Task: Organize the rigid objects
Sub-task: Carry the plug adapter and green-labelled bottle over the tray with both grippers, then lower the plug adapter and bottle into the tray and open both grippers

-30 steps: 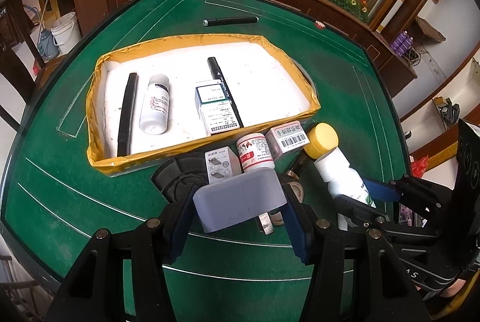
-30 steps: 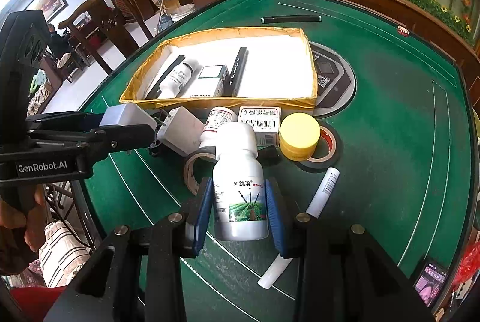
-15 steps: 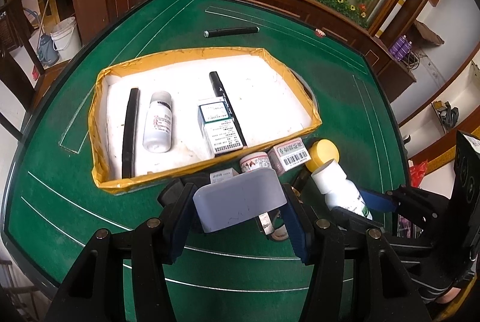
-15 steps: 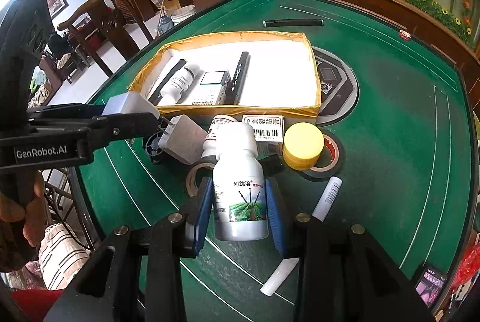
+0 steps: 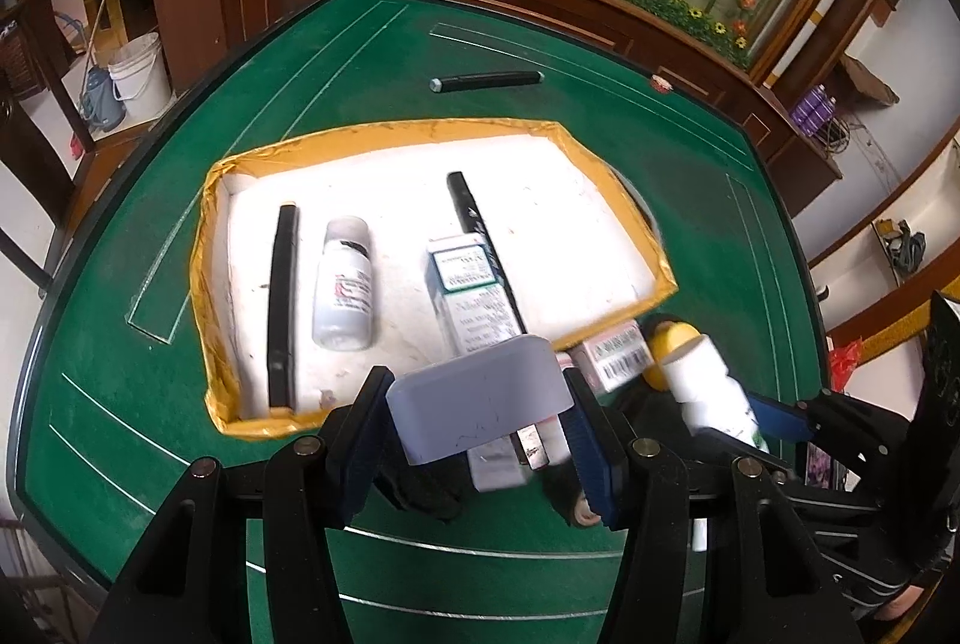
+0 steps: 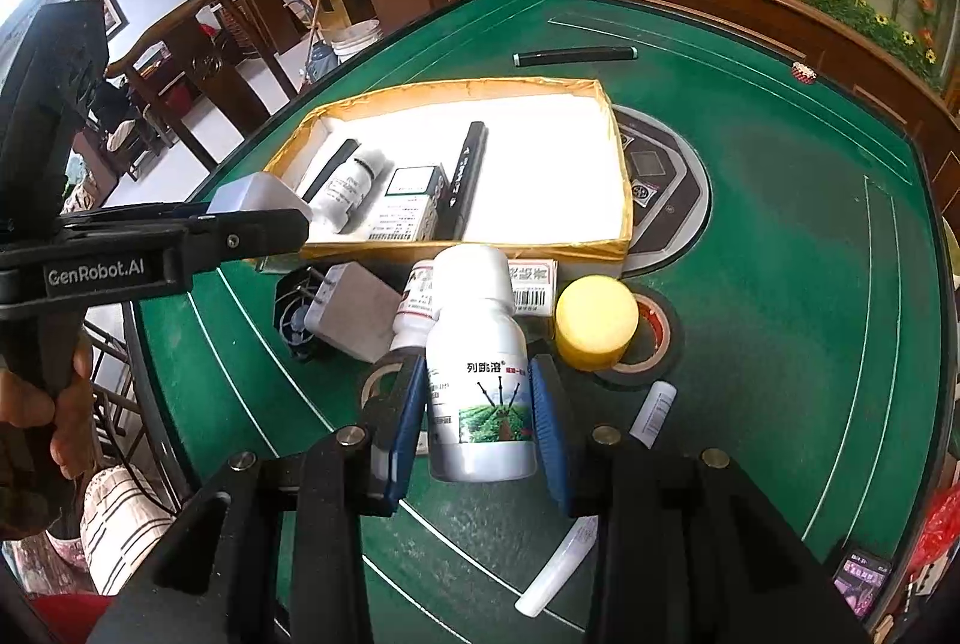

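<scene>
Green felt covers the table (image 5: 150, 320), marked with thin white lines. On it sits a shallow white tray (image 5: 576, 224) with yellow-taped walls. Inside the tray, from its left end, lie a black bar (image 5: 281, 308), a white bottle (image 5: 343, 284) on its side, a white and green box (image 5: 471, 287), and a black marker (image 5: 474, 218) touching that box's right edge.

Close to the tray's near wall stands a loose cluster: a white power adapter (image 6: 354, 311) lying over a black round piece, a small red-labelled bottle (image 6: 417, 305), a barcode box (image 6: 531, 284), a yellow-capped jar (image 6: 594, 320) resting on a roll of black tape (image 6: 651, 344), and a white tube (image 6: 654, 413) on the felt. Beyond the tray, well apart, lies a black pen (image 5: 486, 80).

The left gripper (image 5: 474, 419) has its blue pads pressed on a pale grey block (image 5: 477, 407), held in the air above the tray's near wall; in the right wrist view the block hangs over the tray's left corner. The right gripper (image 6: 474, 419) clamps a white bottle with a green field label (image 6: 480, 374), cap pointing away, raised over the cluster; whether its base touches anything below I cannot tell, since the fingers hide it. A person's hand (image 6: 54, 416) grips the left tool's handle.
</scene>
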Action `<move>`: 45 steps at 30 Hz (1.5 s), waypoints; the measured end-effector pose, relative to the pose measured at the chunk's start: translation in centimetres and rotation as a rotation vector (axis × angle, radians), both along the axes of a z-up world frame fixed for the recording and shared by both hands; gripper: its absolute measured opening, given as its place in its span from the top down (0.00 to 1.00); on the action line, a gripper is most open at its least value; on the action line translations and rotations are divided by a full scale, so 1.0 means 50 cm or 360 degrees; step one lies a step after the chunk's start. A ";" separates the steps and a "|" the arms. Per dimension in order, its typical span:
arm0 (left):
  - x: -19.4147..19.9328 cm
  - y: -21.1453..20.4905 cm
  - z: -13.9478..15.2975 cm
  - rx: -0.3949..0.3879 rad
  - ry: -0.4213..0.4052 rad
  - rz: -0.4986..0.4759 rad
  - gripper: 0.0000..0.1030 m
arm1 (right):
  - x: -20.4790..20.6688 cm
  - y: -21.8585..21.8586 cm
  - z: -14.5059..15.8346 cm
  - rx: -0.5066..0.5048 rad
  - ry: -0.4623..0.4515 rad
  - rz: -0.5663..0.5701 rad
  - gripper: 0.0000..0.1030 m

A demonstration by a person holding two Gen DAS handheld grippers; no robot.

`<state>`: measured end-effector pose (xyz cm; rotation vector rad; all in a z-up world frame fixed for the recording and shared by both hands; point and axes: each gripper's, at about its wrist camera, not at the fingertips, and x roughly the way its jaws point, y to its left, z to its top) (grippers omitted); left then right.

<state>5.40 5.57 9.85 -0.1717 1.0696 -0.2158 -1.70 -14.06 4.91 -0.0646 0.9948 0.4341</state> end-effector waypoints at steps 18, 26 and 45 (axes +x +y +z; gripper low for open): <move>0.110 0.025 -0.092 0.0025 0.0087 0.0022 0.42 | 0.142 0.063 0.014 -0.0029 -0.0030 0.0018 0.67; 0.148 0.024 -0.095 0.0080 0.0077 0.0057 0.43 | 0.238 0.092 -0.023 -0.0144 0.0063 0.0042 0.67; 0.145 -0.067 -0.120 0.0663 0.0055 -0.0227 0.42 | 0.290 0.096 -0.115 -0.0223 0.0183 -0.0025 0.67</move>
